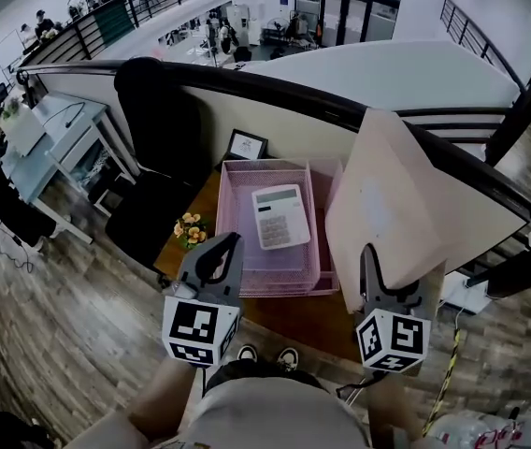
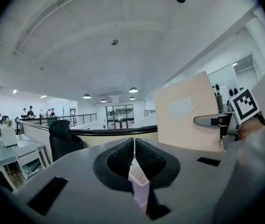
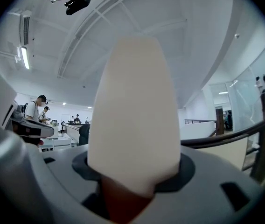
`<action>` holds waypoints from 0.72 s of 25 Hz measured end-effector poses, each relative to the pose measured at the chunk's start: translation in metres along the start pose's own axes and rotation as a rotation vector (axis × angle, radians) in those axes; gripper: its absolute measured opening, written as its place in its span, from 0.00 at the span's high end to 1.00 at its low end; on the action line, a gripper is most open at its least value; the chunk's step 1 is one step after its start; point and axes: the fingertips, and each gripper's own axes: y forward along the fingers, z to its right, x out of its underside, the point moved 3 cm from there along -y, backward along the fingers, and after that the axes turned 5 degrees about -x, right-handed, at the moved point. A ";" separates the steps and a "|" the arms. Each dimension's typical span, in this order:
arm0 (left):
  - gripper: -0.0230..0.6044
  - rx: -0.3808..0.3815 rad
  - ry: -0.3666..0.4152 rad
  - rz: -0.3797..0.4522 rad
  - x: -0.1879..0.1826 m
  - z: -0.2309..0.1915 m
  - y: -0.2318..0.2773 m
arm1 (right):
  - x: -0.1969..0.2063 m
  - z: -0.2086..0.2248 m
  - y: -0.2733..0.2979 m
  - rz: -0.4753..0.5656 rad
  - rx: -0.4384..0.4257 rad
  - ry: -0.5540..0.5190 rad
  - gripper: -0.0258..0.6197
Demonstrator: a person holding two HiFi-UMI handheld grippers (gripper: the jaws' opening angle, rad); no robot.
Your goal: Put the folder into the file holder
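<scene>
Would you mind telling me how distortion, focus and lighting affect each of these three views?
Head view: strong fisheye bends the railing into an arc, with even light and sharp detail. Left gripper view: dark vignetted corners, small bright spots from the ceiling lamps, and the folder is clear. Right gripper view: the folder sits so close that it is a soft, featureless pale shape blocking the centre.

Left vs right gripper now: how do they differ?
The left gripper has its jaws together with nothing between them; the right gripper is shut on the folder, held upright. The left is at the pink tray's near-left corner; the right is off its right side. Both point roughly level.
</scene>
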 end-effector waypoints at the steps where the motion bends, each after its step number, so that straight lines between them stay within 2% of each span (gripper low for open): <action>1: 0.94 0.001 -0.004 -0.003 0.002 0.000 0.001 | 0.003 -0.002 0.005 0.000 -0.001 0.001 0.52; 14: 0.94 0.010 -0.055 -0.046 0.027 0.003 0.025 | 0.051 -0.003 0.072 0.047 -0.004 0.058 0.52; 18: 0.94 -0.023 -0.081 -0.044 0.038 0.000 0.032 | 0.071 0.000 0.087 0.056 -0.010 0.065 0.52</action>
